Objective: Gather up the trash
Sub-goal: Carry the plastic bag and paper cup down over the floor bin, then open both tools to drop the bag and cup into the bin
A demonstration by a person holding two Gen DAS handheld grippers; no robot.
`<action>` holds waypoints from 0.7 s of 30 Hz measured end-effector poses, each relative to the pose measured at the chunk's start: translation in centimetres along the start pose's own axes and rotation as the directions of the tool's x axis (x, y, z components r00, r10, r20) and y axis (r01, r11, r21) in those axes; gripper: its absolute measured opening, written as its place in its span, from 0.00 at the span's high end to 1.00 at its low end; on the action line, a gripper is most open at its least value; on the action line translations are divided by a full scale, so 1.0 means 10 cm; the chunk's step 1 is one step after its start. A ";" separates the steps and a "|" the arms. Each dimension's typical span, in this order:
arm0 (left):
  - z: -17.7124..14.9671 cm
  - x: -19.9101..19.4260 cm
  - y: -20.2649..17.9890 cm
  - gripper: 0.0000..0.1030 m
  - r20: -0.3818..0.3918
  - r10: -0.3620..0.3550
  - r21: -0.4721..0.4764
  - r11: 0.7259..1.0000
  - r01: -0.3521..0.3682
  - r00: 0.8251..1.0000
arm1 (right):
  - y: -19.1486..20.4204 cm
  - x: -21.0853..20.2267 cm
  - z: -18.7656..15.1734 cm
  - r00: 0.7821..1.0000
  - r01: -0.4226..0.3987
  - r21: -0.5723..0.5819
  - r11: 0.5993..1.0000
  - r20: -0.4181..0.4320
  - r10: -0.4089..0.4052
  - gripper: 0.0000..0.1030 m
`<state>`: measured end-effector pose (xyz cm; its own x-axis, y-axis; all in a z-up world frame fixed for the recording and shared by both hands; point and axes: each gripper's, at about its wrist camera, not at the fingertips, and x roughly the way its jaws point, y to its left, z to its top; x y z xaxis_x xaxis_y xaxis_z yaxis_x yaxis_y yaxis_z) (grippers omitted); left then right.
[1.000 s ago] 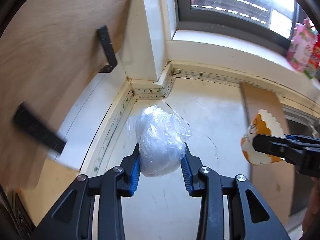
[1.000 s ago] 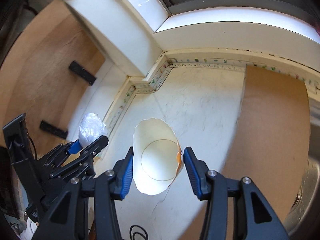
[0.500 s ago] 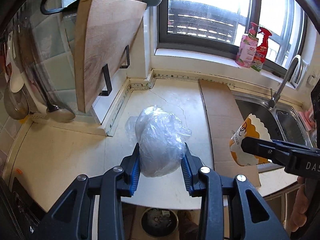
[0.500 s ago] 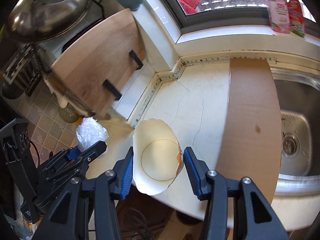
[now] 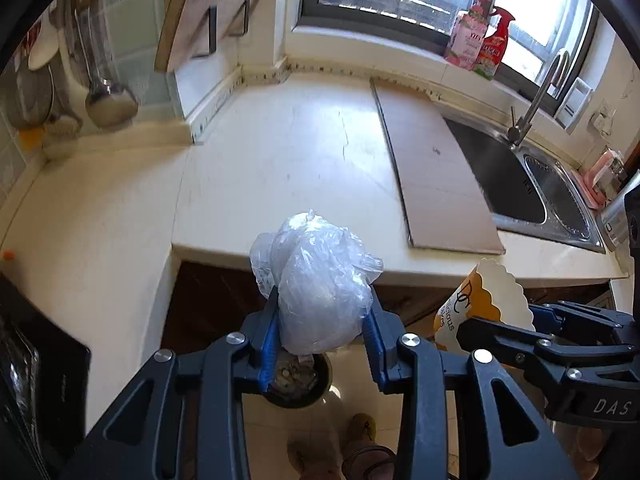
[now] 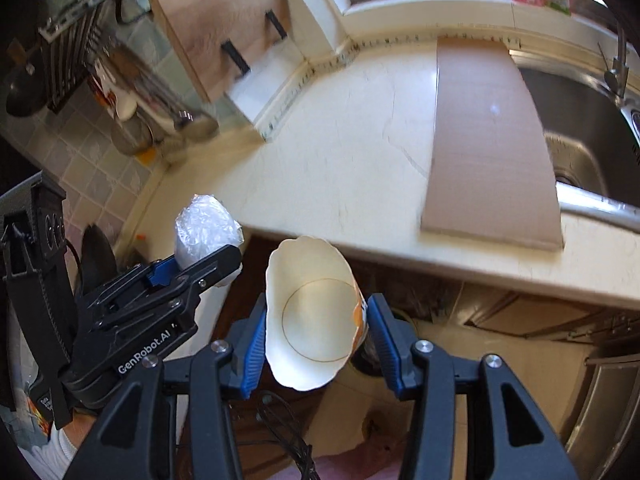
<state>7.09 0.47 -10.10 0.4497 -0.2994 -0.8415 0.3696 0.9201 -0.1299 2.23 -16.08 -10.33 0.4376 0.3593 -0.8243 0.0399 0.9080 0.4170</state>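
Note:
My left gripper (image 5: 322, 328) is shut on a crumpled clear plastic bag (image 5: 316, 280), held in the air in front of the counter edge. My right gripper (image 6: 316, 324) is shut on an empty paper popcorn cup (image 6: 312, 312) with a scalloped rim and orange print, mouth toward the camera. The cup (image 5: 480, 300) and right gripper show at the right of the left wrist view. The bag (image 6: 206, 226) and left gripper show at the left of the right wrist view. A dark round bin (image 5: 300, 380) stands on the floor just below the bag.
The cream countertop (image 5: 280, 152) carries a flat cardboard sheet (image 5: 436, 184) next to a steel sink (image 5: 532, 184) with a tap. A wooden cutting board (image 6: 216, 28) leans at the back corner. Bottles (image 5: 480, 36) stand on the window sill. Dark cabinet fronts lie under the counter.
Both grippers have pulled back and away from the counter's back corner, past its front edge, with their loads. The floor and bin have come into view below.

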 end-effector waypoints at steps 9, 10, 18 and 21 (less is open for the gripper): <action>-1.04 1.24 0.33 0.66 -0.202 0.043 -0.155 0.985 -0.075 0.978 | -0.48 1.43 -0.60 0.977 0.012 -0.051 0.999 -0.212 -0.023 0.53; -1.17 1.40 0.36 0.66 -0.207 0.048 -0.166 0.983 -0.083 0.977 | -0.54 1.61 -0.68 0.972 0.020 -0.056 0.998 -0.232 -0.032 0.53; -2.04 2.81 0.76 0.65 -0.304 0.048 -0.206 0.972 -0.115 0.951 | -1.10 3.27 -1.21 0.928 0.034 -0.052 0.998 -0.370 -0.051 0.51; -2.29 3.29 0.94 0.64 -0.356 0.028 -0.200 0.974 -0.105 0.934 | -1.25 3.74 -1.31 0.919 0.043 -0.050 0.998 -0.391 -0.059 0.48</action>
<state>6.75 5.02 -51.00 0.1412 -0.1642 -0.9763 0.1500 0.9783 -0.1429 6.29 -11.17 -51.38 0.0488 0.3606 -0.9314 0.0132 0.9322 0.3616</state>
